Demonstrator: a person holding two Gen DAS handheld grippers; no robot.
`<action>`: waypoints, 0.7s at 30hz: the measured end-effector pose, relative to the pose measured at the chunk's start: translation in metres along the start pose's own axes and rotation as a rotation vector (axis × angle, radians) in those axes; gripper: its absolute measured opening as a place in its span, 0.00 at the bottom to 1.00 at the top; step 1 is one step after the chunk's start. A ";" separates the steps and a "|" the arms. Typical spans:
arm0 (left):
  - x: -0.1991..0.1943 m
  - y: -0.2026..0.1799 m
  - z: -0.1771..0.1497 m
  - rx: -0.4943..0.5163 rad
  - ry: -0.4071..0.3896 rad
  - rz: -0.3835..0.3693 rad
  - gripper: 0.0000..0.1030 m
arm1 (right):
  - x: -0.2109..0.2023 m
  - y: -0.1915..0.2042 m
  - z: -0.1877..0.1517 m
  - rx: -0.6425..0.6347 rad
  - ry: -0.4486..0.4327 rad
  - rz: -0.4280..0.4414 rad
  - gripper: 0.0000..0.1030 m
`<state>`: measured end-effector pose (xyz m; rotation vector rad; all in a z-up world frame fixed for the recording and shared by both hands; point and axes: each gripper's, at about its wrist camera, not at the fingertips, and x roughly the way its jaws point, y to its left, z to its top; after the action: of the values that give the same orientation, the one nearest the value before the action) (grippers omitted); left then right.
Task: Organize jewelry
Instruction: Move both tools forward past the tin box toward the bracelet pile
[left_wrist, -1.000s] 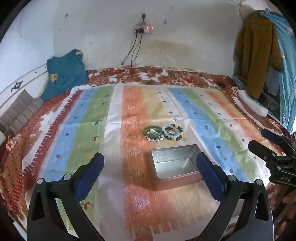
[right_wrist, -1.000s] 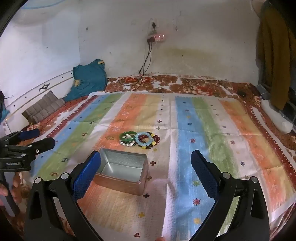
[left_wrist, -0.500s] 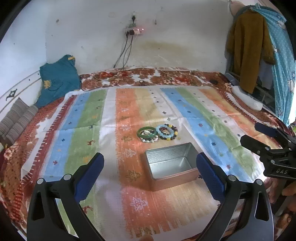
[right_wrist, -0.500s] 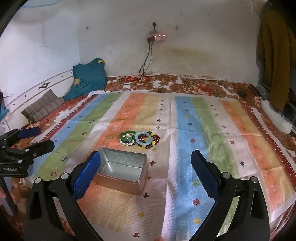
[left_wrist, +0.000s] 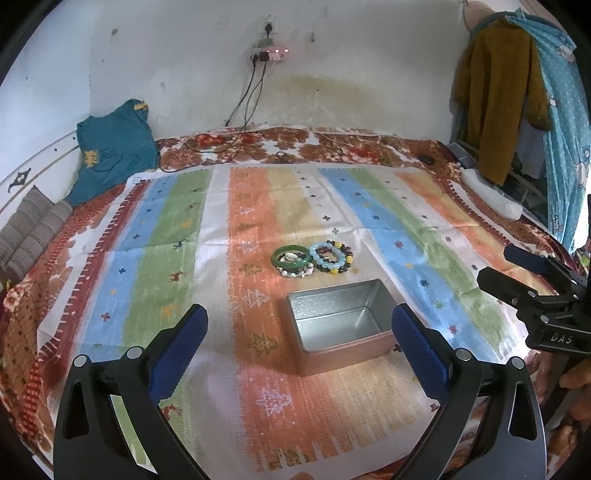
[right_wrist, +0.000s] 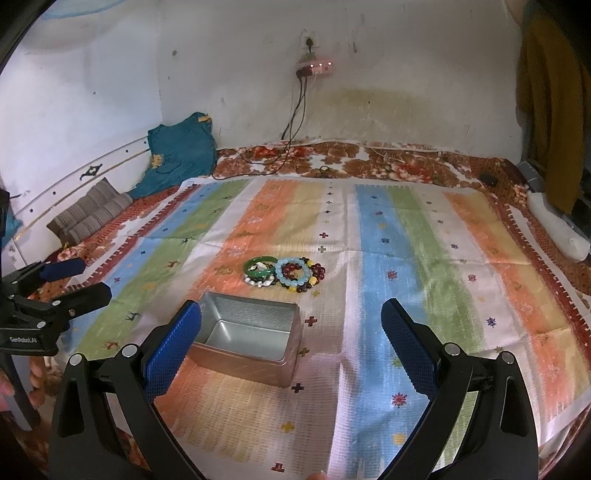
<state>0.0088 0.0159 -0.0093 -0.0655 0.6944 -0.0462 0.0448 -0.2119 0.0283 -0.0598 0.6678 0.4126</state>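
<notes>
An open, empty metal tin (left_wrist: 341, 325) (right_wrist: 246, 338) sits on the striped cloth. Just beyond it lie a green bangle (left_wrist: 290, 256) (right_wrist: 260, 268) over a shell bracelet, a pale blue bead bracelet (left_wrist: 327, 255) (right_wrist: 293, 274) and a dark bead bracelet (right_wrist: 316, 271), all touching. My left gripper (left_wrist: 299, 345) is open and empty, hovering near the tin's front. My right gripper (right_wrist: 291, 338) is open and empty too, right of the tin. Each gripper shows at the edge of the other's view: the right gripper (left_wrist: 517, 273) and the left gripper (right_wrist: 74, 280).
The striped cloth (left_wrist: 166, 240) covers a floral bedspread (left_wrist: 332, 144). A teal garment (left_wrist: 110, 155) and striped cushions (right_wrist: 88, 214) lie at the left. Cables (left_wrist: 243, 110) hang from a wall socket. Clothes (left_wrist: 495, 103) hang at the right, above a white roll (right_wrist: 557, 229).
The left gripper has drawn back and swung slightly, so the tin and bracelets shifted left in its view. The right gripper's view is almost unchanged.
</notes>
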 end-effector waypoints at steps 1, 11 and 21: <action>0.000 0.000 0.000 -0.001 0.001 0.001 0.95 | 0.001 0.000 0.001 0.000 0.002 0.001 0.96; 0.014 0.010 0.003 -0.037 0.044 0.029 0.95 | 0.011 -0.003 0.003 0.015 0.045 0.013 0.96; 0.028 0.008 0.013 -0.011 0.045 0.069 0.95 | 0.027 -0.004 0.010 0.018 0.091 0.003 0.96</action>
<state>0.0384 0.0222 -0.0181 -0.0514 0.7410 0.0229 0.0716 -0.2046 0.0197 -0.0605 0.7610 0.4081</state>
